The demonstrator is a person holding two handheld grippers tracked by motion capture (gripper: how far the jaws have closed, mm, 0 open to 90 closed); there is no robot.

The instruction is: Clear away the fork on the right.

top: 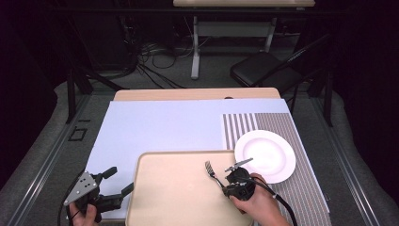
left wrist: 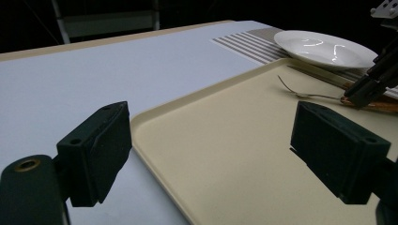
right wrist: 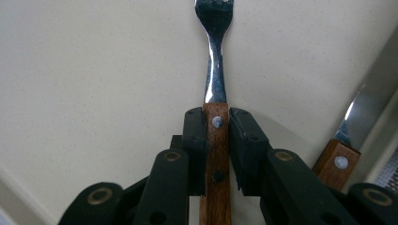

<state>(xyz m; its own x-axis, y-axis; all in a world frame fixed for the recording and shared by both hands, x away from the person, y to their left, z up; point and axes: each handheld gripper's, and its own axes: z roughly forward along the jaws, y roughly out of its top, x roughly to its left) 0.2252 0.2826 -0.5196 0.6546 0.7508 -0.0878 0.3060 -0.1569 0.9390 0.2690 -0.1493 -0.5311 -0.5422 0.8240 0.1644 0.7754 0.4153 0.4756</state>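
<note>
While the desk (top: pixel 155 127) carries the cream tray (top: pixel 179 197) and white plate (top: pixel 266 155), the right hand-held gripper (right wrist: pixel 217 123) pinches the fork (right wrist: pixel 214 61) by its wooden handle over the tray; next, probably, a lift towards the plate. The left hand-held gripper (left wrist: pixel 211 154) hangs spread. A knife (right wrist: pixel 349 136) is partly cut off.

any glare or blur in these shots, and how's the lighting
High view: table lit, surroundings nearly black, the white plate close to washed out. Left gripper view: glare streaks on the plate, near jaws soft. Right gripper view: the fork shows dark reflections and its tines blur at the top edge; the right claw is shut on its wooden handle.
</note>
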